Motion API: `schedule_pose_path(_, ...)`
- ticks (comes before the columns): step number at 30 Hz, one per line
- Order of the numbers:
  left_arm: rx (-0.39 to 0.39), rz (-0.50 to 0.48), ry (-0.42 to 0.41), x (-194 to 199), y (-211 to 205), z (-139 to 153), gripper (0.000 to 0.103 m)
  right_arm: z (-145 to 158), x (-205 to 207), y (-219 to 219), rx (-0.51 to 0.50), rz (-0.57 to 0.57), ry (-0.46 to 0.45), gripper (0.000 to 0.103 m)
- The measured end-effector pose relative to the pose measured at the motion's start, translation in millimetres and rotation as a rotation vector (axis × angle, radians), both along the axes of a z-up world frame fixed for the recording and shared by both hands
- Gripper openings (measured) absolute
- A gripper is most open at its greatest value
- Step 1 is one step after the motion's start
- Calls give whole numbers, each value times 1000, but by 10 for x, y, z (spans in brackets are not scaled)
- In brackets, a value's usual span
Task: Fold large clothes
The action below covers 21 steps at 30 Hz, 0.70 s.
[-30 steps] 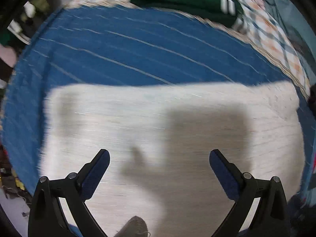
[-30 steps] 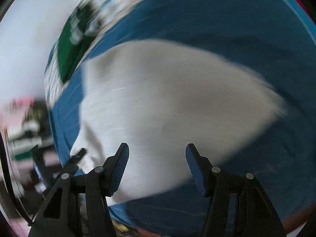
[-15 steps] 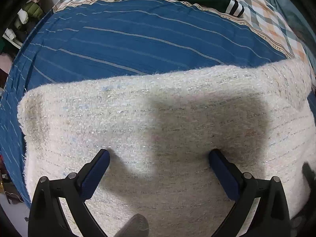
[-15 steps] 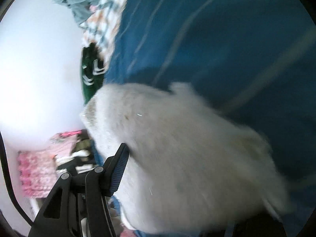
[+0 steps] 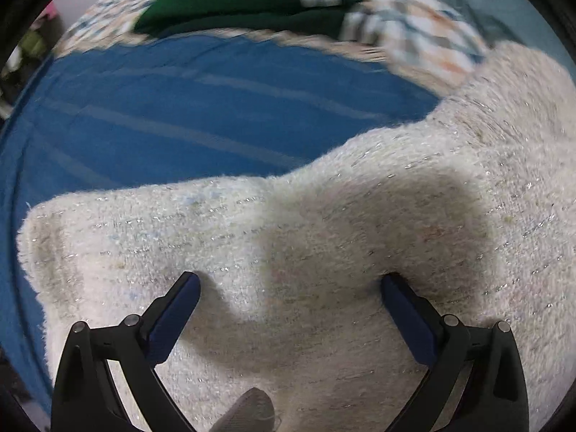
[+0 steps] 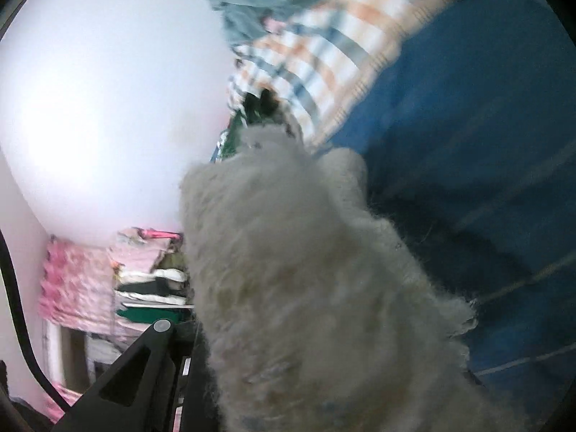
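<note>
Fold is partway by my read: cream fuzzy sweater [image 5: 288,252] lies mostly flat on the blue striped bedsheet [image 5: 180,100], its right side lifted toward the plaid blanket [image 5: 424,46]. Left gripper [image 5: 289,284] spread wide, tips down on the knit, pinching nothing. Right gripper [image 6: 273,378] closing on a bunched sweater edge that fills its view; that flap isn't laid over yet.
</note>
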<state>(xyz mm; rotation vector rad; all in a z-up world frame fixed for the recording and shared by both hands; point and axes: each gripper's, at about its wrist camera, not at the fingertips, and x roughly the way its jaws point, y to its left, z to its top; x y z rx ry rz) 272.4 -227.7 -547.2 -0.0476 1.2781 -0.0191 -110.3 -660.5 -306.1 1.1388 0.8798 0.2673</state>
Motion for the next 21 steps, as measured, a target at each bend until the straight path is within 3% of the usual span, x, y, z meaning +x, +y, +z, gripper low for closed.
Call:
schedule_pose_path(4,-117,-61,10,292,-332,-47,103,450,87,-84,-167,1,-31,22)
schedule_pose_path(6,-144,-45,23,318,-385,66,103,620,188,-63,-249,14,-33,22)
schedule_pose_path(9,-172,53,-2,169,84,317,101,831,148,34,-302,61,-48,22)
schedule_pose_path(12,-167,204,-37,-285,794,604,101,1096,153,555,-387,190,-83,22)
schedule_pose_path(15,-93,349,-51,-856,1512,781,101,1168,218,1264,-454,329,-113,22)
schedule_pose_path(18,-25,497,-34,-1500,2122,792,101,1035,228,2066,-514,490,-123,22)
schedule_pose_path(21,-21,582,-3,-1912,2356,629,101,707,136,2947,-611,669,-105,22)
